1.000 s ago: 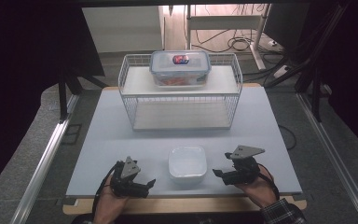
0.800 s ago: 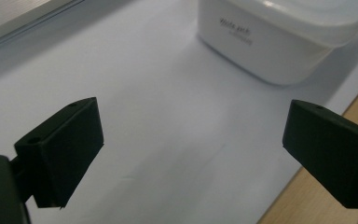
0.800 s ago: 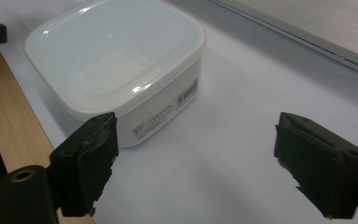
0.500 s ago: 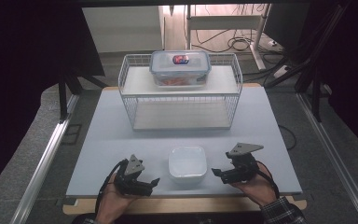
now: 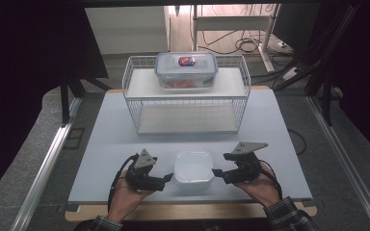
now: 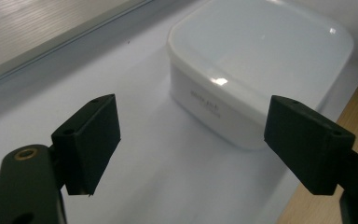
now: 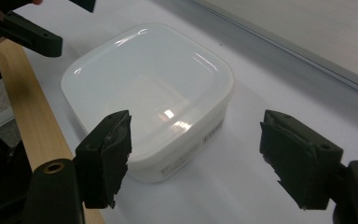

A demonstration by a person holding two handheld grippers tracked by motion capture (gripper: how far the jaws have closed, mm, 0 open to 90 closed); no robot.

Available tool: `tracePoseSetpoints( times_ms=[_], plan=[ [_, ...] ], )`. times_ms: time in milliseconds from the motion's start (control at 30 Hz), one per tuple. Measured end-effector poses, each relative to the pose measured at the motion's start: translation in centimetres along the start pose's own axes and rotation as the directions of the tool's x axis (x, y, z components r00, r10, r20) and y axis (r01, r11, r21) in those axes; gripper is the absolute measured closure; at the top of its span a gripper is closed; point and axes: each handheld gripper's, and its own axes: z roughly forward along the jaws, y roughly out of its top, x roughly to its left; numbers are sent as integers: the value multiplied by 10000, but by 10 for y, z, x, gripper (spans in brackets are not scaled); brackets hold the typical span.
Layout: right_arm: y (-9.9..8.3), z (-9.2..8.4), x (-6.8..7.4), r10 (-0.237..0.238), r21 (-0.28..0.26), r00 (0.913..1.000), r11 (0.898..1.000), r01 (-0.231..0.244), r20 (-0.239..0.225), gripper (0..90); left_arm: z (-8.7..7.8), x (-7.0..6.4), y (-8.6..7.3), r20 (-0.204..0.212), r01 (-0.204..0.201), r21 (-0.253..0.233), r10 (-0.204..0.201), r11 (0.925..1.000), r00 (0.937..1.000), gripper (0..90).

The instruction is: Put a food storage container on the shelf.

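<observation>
The square white plastic lidded container (image 5: pixel 193 166) is found at lower centre of the high view. Left gripper (image 5: pixel 165 179) and right gripper (image 5: pixel 217 172) flank it, jaws closing but gaping, nothing held. Opposite walls should be approached squarely and level.

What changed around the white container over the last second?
The left claw moved right, up to the white lidded container, its jaws closing a little with nothing between them. The right claw barely shifted and holds nothing. Container, wire rack and clear food box stayed put.
</observation>
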Motion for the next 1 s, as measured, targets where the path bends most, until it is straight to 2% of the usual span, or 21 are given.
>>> tracePoseSetpoints(
  times_ms=[100,267,333,400,467,500,533,567,633,733,800,867,933,1000],
  plan=[
    [4,6,0,-126,156,9999,9998,127,-88,255,10,4,6,617,158,17,-159,9999,9980,154],
    [5,19,-3,81,383,9986,9992,-61,-516,240,26,3,11,1031,297,363,-333,9989,9941,133],
    [3,24,-3,180,580,9974,9982,-140,-702,220,30,5,11,1340,552,470,-611,9974,9891,126],
    [2,30,-2,333,828,9953,9962,-258,-905,197,33,7,11,1606,753,612,-843,9953,9834,82],
    [1,33,-3,533,825,9918,9956,-439,-1157,218,37,7,9,2171,1097,706,-1226,9915,9684,82],
    [1,33,-2,586,875,9901,9950,-476,-1277,224,39,7,9,2439,1128,742,-1277,9908,9614,89],
    [1,33,-2,654,948,9881,9941,-525,-1391,244,41,5,8,2765,1174,807,-1354,9898,9514,104],
    [1,34,-1,790,1034,9849,9926,-635,-1540,250,41,3,8,2794,1160,897,-1368,9892,9504,130],
    [-1,33,0,1081,1247,9811,9882,-885,-1606,272,39,0,8,2687,1104,964,-1326,9892,9541,126],
    [-3,26,1,1361,1264,9786,9851,-1171,-1546,373,31,-3,4,2687,1323,939,-1531,9868,9510,227],
    [-4,21,0,1566,1235,9753,9827,-1380,-1559,466,24,-6,3,2491,1252,771,-1407,9891,9582,298],
    [-4,17,0,1767,1113,9745,9805,-1620,-1381,549,16,-6,3,2075,1392,369,-1439,9896,9676,498],
    [-4,13,-1,2032,912,9708,9770,-1925,-1275,604,14,-5,2,2052,1596,241,-1611,9869,9654,570],
    [-4,11,-1,2173,815,9690,9746,-2086,-1173,627,14,-2,1,2124,1953,163,-1943,9806,9577,605]
  ],
)
